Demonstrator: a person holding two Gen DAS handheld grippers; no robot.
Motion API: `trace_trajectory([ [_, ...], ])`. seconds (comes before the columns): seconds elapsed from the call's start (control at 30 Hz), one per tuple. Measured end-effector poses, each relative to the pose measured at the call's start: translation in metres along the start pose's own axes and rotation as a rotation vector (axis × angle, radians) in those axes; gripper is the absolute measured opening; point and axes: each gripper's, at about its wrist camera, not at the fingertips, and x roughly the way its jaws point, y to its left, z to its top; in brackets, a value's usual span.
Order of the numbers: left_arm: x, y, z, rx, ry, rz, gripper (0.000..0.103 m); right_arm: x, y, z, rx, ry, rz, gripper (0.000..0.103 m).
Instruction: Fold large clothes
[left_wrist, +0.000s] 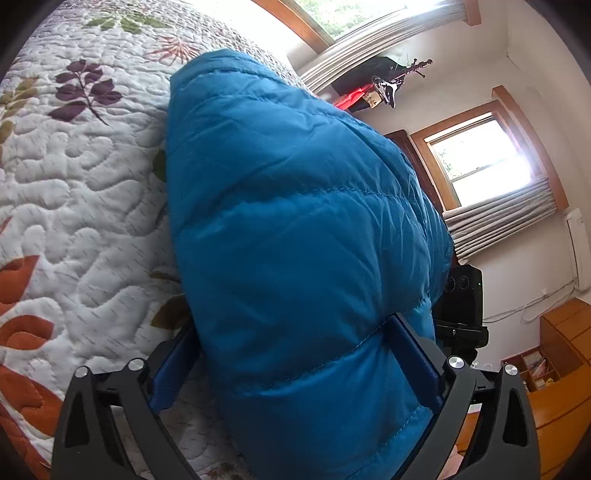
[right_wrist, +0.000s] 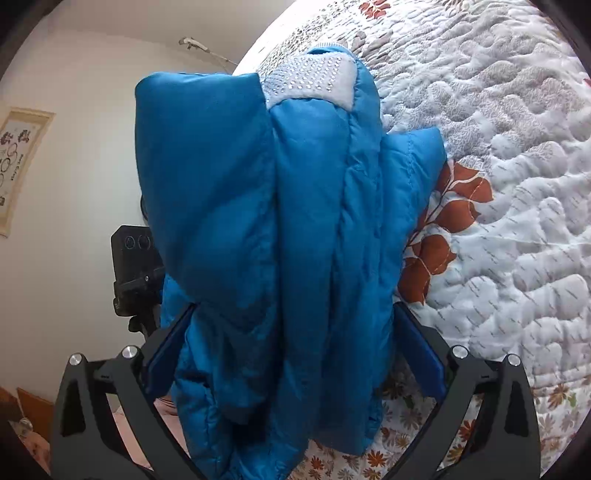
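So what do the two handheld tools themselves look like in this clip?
Both look alike. The left tool has matte black angular linkage arms with triangular cut-outs, round silver pivot bolts and flat dark blue finger pads. The right tool shows the same black frame, silver bolts and blue pads. No cables, markings or sleeves are visible.

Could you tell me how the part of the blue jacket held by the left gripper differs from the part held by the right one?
The left gripper holds one smooth quilted panel of the jacket; the right gripper holds several bunched layers with upright folds. A pale studded patch shows above the right one's part, none on the left's. Both are shut on puffy blue fabric above the quilt.
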Motion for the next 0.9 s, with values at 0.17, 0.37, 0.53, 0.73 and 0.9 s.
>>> trace_trajectory([
  [0.17,-0.003,-0.010,-0.001,0.051,-0.025,0.016,0.076,0.003,0.020,-0.002,-0.080,-0.023,-0.024,0.074],
  [0.37,-0.020,-0.013,0.004,0.077,-0.087,0.002,0.060,0.002,0.060,0.003,-0.205,-0.082,-0.080,0.051],
  [0.53,-0.044,-0.015,0.027,0.071,-0.171,0.021,0.059,0.020,0.087,0.033,-0.255,-0.090,-0.080,0.051],
  [0.73,-0.077,0.002,0.079,0.076,-0.278,0.072,0.059,0.044,0.112,0.101,-0.302,-0.112,-0.060,0.050],
  [0.9,-0.082,0.030,0.120,0.095,-0.308,0.107,0.060,0.079,0.110,0.144,-0.302,-0.122,-0.048,0.050],
])
